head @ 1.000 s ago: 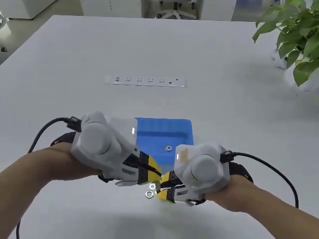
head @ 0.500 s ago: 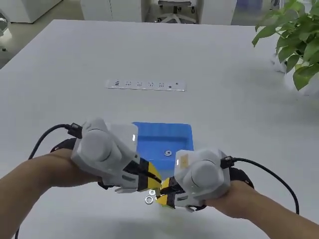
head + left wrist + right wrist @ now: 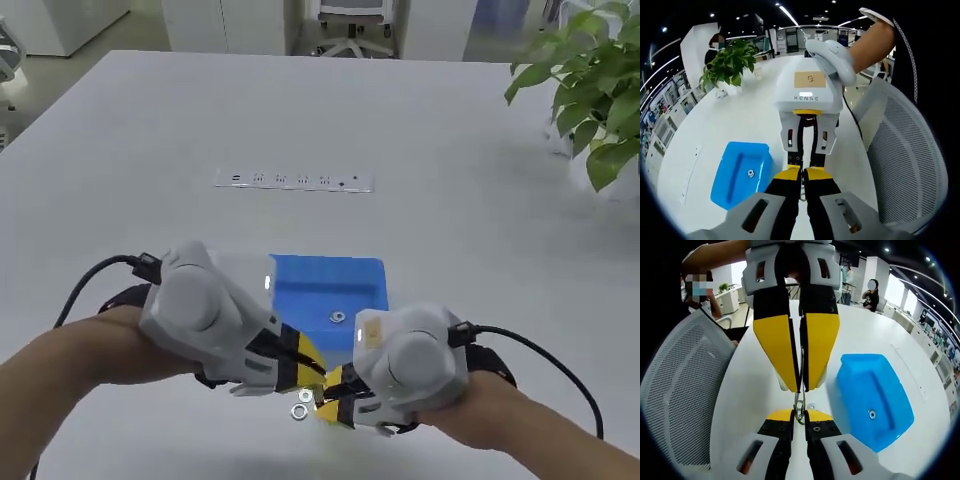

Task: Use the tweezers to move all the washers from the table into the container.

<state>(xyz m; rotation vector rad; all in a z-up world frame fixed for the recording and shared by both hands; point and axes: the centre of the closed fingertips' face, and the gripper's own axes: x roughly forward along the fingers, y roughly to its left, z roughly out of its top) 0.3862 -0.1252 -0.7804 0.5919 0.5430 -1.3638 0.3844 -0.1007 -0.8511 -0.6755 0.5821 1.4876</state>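
Just in front of the blue container (image 3: 330, 285), the tweezers (image 3: 799, 407) are clamped from both ends by left tongs (image 3: 801, 385) and right tongs (image 3: 799, 416), washers (image 3: 300, 411) lying on the bench (image 3: 450, 200) below.

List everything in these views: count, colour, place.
table: one, white, under everything
container: one, blue, just beyond the grippers
washer inside: one, silver, on the container floor
washers outside: two, silver, on the table under the jaw tips
tweezers: one, metal, between both grippers' jaws
power strip: one, white, mid-table
plant: one, green, far right
mesh chair: one, pale, beside the table
left gripper: white, black-yellow jaws, shut on the tweezers
right gripper: same, shut on the tweezers
forearms: two, bare
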